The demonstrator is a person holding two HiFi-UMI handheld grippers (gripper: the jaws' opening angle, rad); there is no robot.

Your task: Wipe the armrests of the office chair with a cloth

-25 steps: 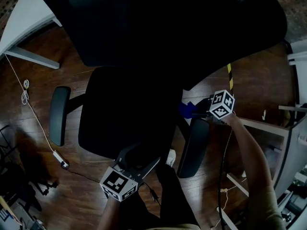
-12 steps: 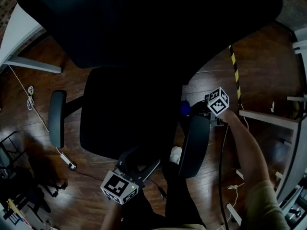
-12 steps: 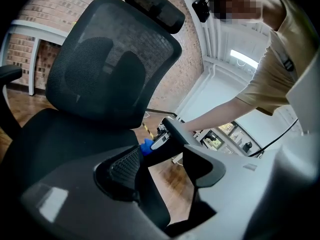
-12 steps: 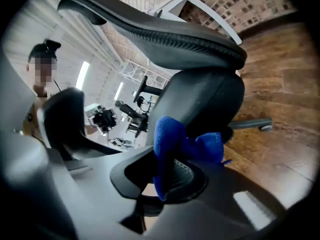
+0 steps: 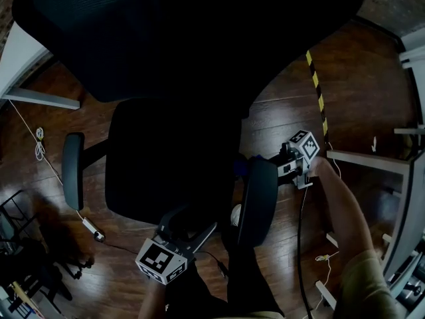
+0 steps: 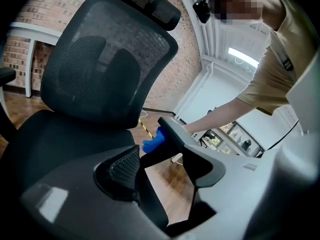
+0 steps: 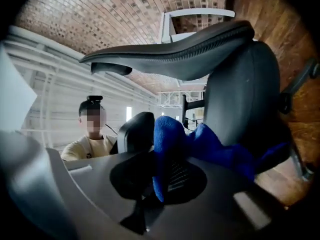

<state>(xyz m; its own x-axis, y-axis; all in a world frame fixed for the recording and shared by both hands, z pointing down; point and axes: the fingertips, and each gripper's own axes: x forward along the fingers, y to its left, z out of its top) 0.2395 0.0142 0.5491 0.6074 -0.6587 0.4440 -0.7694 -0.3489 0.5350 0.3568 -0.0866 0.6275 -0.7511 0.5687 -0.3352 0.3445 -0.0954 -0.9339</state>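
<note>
- Right gripper: fingers clenched on the blue cloth, which lies against the rear end of the right armrest.
- Armrest: long axis runs front to back beside the seat.
- Left gripper: fingers spread, empty, at the seat's front edge.

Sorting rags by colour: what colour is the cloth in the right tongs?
The cloth is blue, clearest in the right gripper view.
</note>
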